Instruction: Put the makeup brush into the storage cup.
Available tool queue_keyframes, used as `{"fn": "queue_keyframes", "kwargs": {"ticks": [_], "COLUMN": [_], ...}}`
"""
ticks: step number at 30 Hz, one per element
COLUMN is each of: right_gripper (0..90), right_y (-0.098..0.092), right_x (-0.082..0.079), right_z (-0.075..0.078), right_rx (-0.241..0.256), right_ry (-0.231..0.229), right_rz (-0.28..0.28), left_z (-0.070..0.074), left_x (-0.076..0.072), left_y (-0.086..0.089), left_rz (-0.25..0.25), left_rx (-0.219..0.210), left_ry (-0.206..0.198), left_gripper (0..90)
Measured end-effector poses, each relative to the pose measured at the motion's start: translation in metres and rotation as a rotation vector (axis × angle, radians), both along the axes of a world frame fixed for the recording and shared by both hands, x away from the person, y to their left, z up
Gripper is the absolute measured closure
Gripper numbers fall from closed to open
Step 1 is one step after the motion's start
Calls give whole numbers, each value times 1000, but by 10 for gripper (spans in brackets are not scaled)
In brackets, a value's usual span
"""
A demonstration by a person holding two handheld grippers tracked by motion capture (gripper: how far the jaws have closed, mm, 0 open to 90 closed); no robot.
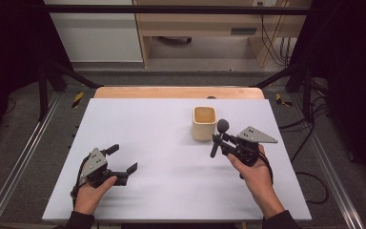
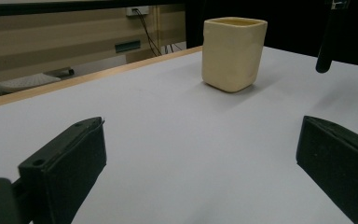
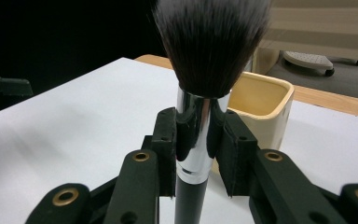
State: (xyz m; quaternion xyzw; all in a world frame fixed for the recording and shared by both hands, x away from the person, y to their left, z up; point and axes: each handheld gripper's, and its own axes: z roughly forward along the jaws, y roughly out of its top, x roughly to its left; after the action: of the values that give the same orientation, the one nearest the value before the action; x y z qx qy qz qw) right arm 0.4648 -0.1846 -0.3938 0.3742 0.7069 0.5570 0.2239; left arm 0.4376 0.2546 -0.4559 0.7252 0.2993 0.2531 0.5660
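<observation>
A makeup brush (image 1: 218, 137) with a dark bristle head, a shiny metal collar (image 3: 198, 135) and a black handle stands upright in my right gripper (image 1: 218, 140), which is shut on the collar. Its handle tip (image 2: 325, 44) hangs above the table. Just beyond it stands a cream square cup (image 1: 204, 122), empty and upright (image 2: 233, 52) (image 3: 262, 105). My left gripper (image 1: 122, 159) rests open at the table's left front, nothing between its jaws, pointed toward the cup.
The white table top (image 1: 162, 143) has a wooden strip (image 1: 178, 92) along its far edge. Black frame rails (image 1: 171, 9) surround the table. Cables (image 1: 310, 143) trail on the floor at right.
</observation>
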Motion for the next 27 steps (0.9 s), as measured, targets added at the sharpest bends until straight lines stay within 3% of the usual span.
{"fn": "queue_keyframes", "kwargs": {"ticks": [17,27], "right_gripper": [705,705], "right_y": [0,-1], "right_x": [9,14], "right_z": [10,17], "right_rx": [11,13], "right_ry": [6,3], "right_rz": [-7,-21], "left_z": [-2,-3], "left_x": [-5,-6], "left_y": [7,5], "left_rz": [16,9], "left_rx": [-50,-42], "left_ry": [-31,-36], "left_gripper": [12,12]}}
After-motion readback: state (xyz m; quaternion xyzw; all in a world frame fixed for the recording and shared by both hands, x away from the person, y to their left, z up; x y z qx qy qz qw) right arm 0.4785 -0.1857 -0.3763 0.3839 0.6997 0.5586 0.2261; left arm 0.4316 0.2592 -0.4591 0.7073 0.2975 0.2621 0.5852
